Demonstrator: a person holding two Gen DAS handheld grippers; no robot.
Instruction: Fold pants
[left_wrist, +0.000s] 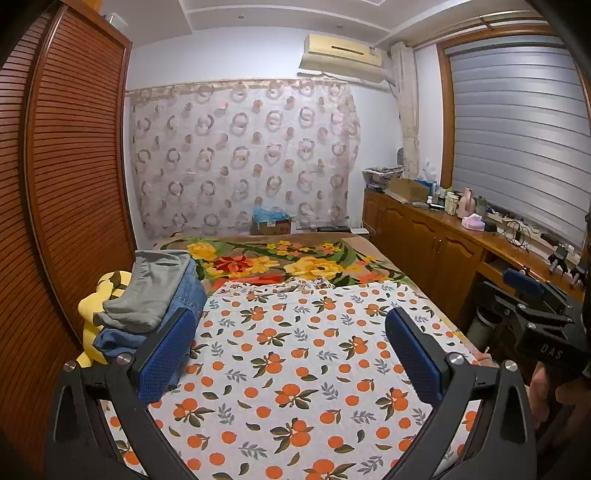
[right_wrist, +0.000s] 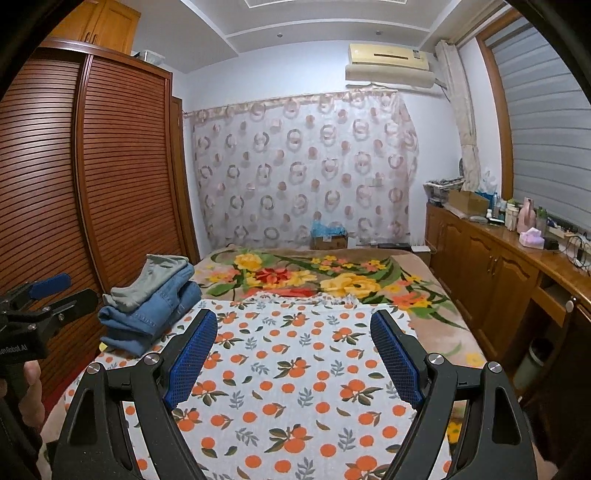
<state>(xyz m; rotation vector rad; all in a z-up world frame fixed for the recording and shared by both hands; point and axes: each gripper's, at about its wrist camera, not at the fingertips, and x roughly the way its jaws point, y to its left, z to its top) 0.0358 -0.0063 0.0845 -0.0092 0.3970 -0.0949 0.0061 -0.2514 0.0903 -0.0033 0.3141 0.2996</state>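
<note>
A stack of folded pants lies at the bed's left side: grey pants (left_wrist: 151, 288) (right_wrist: 155, 278) on top of blue jeans (left_wrist: 184, 302) (right_wrist: 155, 317). My left gripper (left_wrist: 290, 325) is open and empty, held above the orange-print sheet (left_wrist: 295, 369), with the stack just beyond its left finger. My right gripper (right_wrist: 293, 325) is open and empty above the same sheet (right_wrist: 288, 369). Each gripper shows at the edge of the other's view: the right one (left_wrist: 532, 302), the left one (right_wrist: 44, 295).
A flowered blanket (left_wrist: 280, 262) covers the far bed. A louvred wooden wardrobe (left_wrist: 74, 166) stands close on the left. A wooden cabinet (left_wrist: 443, 240) with clutter runs along the right. A yellow cloth (left_wrist: 96, 302) lies under the stack. A cardboard box (left_wrist: 271, 225) sits behind the bed.
</note>
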